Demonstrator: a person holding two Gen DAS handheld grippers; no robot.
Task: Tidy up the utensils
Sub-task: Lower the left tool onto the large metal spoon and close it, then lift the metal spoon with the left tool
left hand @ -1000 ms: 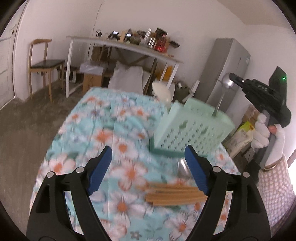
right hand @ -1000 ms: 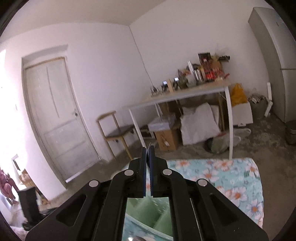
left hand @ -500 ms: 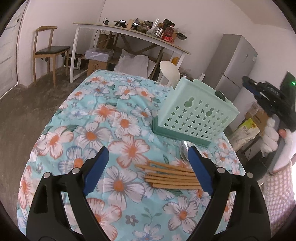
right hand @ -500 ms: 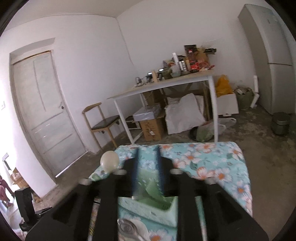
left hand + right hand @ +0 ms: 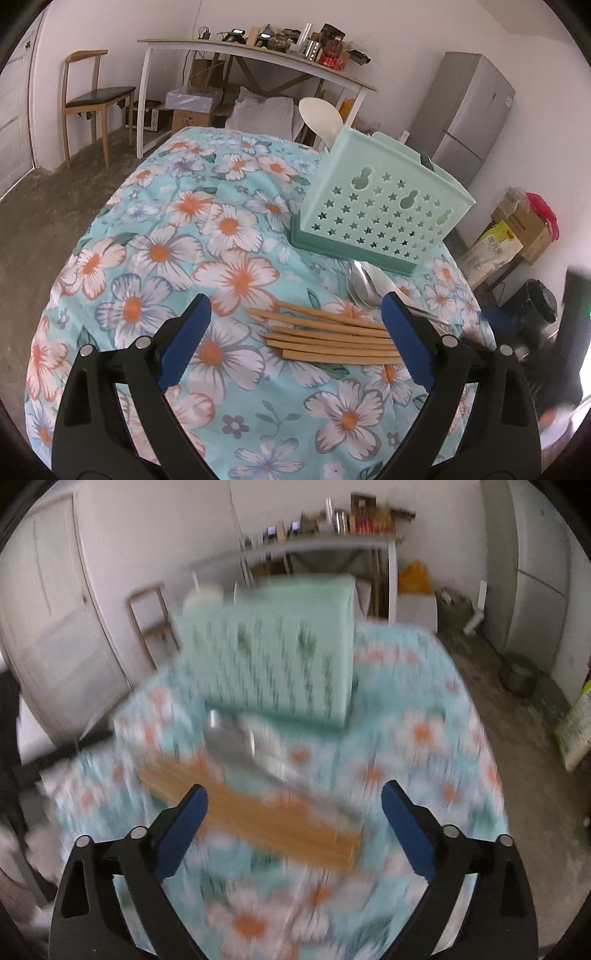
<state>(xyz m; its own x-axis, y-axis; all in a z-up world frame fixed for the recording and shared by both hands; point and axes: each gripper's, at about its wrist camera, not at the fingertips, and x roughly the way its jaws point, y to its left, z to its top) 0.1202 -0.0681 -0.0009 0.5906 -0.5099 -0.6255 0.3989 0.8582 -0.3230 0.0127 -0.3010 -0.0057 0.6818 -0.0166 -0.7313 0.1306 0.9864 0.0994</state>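
Note:
A mint green utensil basket (image 5: 380, 208) stands on the floral tablecloth (image 5: 192, 236); a white spoon (image 5: 319, 118) sticks up from its far corner. Several wooden chopsticks (image 5: 332, 338) lie in front of it, next to a metal spoon (image 5: 360, 282) and a white spoon (image 5: 384, 280). My left gripper (image 5: 295, 343) is open and empty, just above the chopsticks. In the blurred right wrist view my right gripper (image 5: 295, 827) is open and empty over the chopsticks (image 5: 258, 812), with the metal spoon (image 5: 231, 744) and the basket (image 5: 273, 653) beyond.
A white side table (image 5: 258, 55) with clutter, a wooden chair (image 5: 98, 94) and boxes stand behind the table. A grey fridge (image 5: 465, 110) is at the right, with bags and boxes (image 5: 517, 229) on the floor.
My right gripper let go of a metal spoon at the basket, opened, and swung down over the chopsticks. My left gripper lowered toward the chopsticks.

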